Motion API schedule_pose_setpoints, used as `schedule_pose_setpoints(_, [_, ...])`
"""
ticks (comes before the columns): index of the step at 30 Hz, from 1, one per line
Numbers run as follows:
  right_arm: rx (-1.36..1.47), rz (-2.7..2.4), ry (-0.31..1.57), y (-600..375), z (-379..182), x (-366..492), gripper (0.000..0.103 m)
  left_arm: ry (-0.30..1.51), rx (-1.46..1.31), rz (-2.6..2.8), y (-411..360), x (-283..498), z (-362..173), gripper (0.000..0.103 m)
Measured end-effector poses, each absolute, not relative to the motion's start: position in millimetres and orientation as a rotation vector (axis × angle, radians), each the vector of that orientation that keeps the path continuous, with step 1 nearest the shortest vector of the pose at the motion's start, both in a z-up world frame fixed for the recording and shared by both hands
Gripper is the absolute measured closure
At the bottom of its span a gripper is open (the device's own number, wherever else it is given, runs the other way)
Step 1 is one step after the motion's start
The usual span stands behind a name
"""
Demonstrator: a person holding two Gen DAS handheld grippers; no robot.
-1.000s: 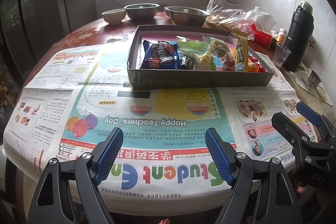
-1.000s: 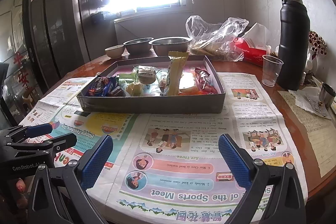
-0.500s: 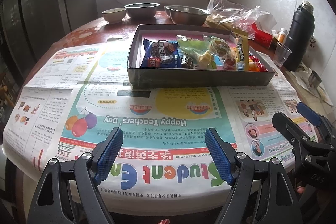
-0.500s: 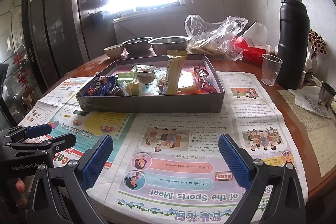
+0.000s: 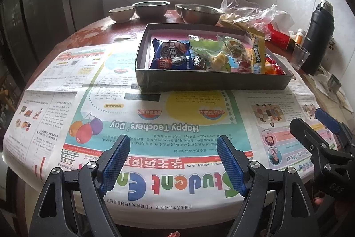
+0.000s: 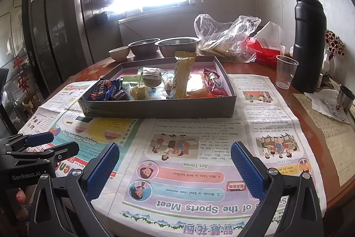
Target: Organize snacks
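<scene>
My left gripper (image 5: 173, 161) and right gripper (image 6: 175, 167) both gape wide over the newspaper (image 6: 199, 148), holding and touching nothing.

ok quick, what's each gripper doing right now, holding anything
Left gripper: open, holding nothing, above the newspaper.
Right gripper: open, holding nothing, short of the snack box.
</scene>
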State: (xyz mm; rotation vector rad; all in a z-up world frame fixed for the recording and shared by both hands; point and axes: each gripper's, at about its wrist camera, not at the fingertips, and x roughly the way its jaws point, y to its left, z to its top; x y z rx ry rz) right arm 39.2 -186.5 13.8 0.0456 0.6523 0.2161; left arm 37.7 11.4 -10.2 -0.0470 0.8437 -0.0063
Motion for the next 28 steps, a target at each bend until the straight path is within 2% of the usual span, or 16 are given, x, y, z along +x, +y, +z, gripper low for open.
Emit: schedule_pose_setpoints(28, [0.049,0.202,0.685,-189,4,52,0.002,0.835,-0.036,0.021,22,54,-14,0.021])
